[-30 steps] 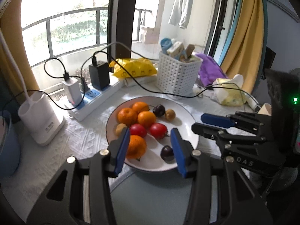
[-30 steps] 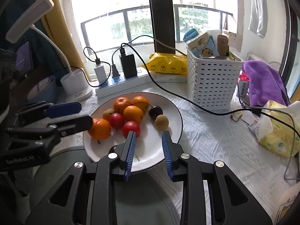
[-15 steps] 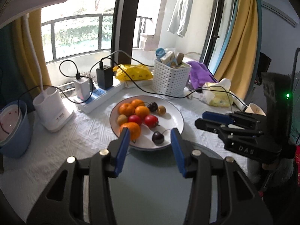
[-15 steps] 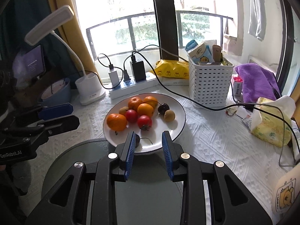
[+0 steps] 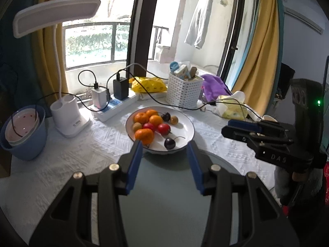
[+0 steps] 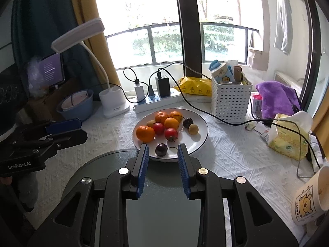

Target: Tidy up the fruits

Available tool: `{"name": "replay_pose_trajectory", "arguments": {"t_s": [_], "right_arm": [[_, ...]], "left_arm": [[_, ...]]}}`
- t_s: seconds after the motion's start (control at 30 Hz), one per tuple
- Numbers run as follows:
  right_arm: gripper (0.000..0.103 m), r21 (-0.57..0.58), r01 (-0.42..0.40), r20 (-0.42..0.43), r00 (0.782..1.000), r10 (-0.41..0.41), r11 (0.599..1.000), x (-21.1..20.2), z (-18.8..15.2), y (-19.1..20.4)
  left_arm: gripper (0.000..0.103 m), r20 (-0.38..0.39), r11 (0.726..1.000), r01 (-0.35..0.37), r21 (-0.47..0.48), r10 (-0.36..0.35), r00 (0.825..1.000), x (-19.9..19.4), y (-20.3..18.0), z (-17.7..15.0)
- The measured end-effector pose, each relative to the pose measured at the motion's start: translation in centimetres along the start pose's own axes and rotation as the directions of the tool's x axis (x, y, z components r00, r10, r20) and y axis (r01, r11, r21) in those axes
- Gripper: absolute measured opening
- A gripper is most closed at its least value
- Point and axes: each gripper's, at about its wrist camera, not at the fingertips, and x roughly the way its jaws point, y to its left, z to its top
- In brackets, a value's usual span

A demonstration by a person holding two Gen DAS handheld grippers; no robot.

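A white plate (image 5: 188, 128) (image 6: 200, 127) holds several fruits: oranges (image 5: 144, 135) (image 6: 145, 133), red fruits (image 5: 163, 128) (image 6: 171, 133), dark cherries (image 5: 169, 143) (image 6: 161, 149) and small brown fruits (image 5: 174, 119) (image 6: 193, 128). My left gripper (image 5: 164, 147) is open and empty, held back from the plate's near edge over a dark green round mat (image 5: 164, 195). My right gripper (image 6: 162, 151) is open and empty, just short of the plate above the same mat (image 6: 162, 210). Each gripper shows in the other's view, the right one (image 5: 242, 128) and the left one (image 6: 65, 129).
Behind the plate lie a power strip with chargers and cables (image 5: 115, 105), a white lamp base (image 5: 67, 113), a blue bowl (image 5: 24, 131), a white basket (image 6: 231, 100), a yellow bag (image 6: 195, 86), purple cloth (image 6: 275, 96), a tissue pack (image 6: 287, 140) and a mug (image 6: 310, 201).
Both grippers have drawn back and up from the plate, so the fruits look smaller and farther. Both stay open and empty; the fruits have not moved.
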Motion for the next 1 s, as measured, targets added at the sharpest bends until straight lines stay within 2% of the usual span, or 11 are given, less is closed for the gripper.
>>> {"name": "replay_pose_trajectory", "arguments": {"t_s": [0.23,0.33,0.47,0.5,0.53,0.6,0.67,0.77,0.87,1.0], "right_arm": [[0.032,-0.007,0.026,0.012,1.0,-0.026,1.0,-1.9,-0.6,1.4],[0.04,-0.004,0.047,0.015,0.999,-0.047,0.999,-2.9,-0.8,2.0],[0.041,-0.005,0.075,0.03,0.997,-0.075,0.997,-4.8,-1.4,3.0],[0.041,-0.007,0.081,0.034,0.996,-0.08,0.997,-5.2,-1.5,3.3],[0.041,-0.008,0.089,0.041,0.995,-0.089,0.996,-5.8,-1.7,3.6],[0.043,-0.013,0.103,0.059,0.993,-0.103,0.995,-7.0,-2.0,4.4],[0.053,-0.019,0.123,0.077,0.99,-0.121,0.992,-8.0,-2.3,5.0],[0.053,-0.031,0.159,0.11,0.982,-0.155,0.987,-9.8,-2.8,6.1],[0.055,-0.039,0.185,0.134,0.975,-0.178,0.982,-11.5,-3.3,6.8],[0.06,-0.045,0.206,0.188,0.963,-0.194,0.978,-13.7,-3.4,7.4]], "left_arm": [[0.047,0.036,1.0,-0.025,-0.007,0.025,0.999,-2.5,0.2,-1.5],[0.047,0.061,0.998,-0.055,0.006,0.055,0.997,-4.0,-0.4,-2.2],[0.048,0.1,0.998,-0.065,0.004,0.064,0.993,-6.0,-1.5,-3.1],[0.058,0.114,0.999,-0.053,-0.006,0.053,0.992,-6.4,-1.8,-3.3],[0.075,0.129,0.999,-0.037,-0.014,0.039,0.991,-7.0,-2.1,-3.6],[0.087,0.154,1.0,-0.011,-0.011,0.013,0.988,-7.9,-3.0,-4.0],[0.089,0.15,1.0,-0.01,0.013,0.008,0.989,-8.4,-4.0,-4.3],[0.089,0.162,0.998,-0.032,0.06,0.022,0.987,-9.3,-5.3,-4.5],[0.089,0.199,0.997,-0.03,0.066,0.016,0.98,-10.6,-6.1,-4.7],[0.09,0.266,0.992,-0.076,0.1,0.047,0.963,-13.2,-7.8,-5.1]]}}
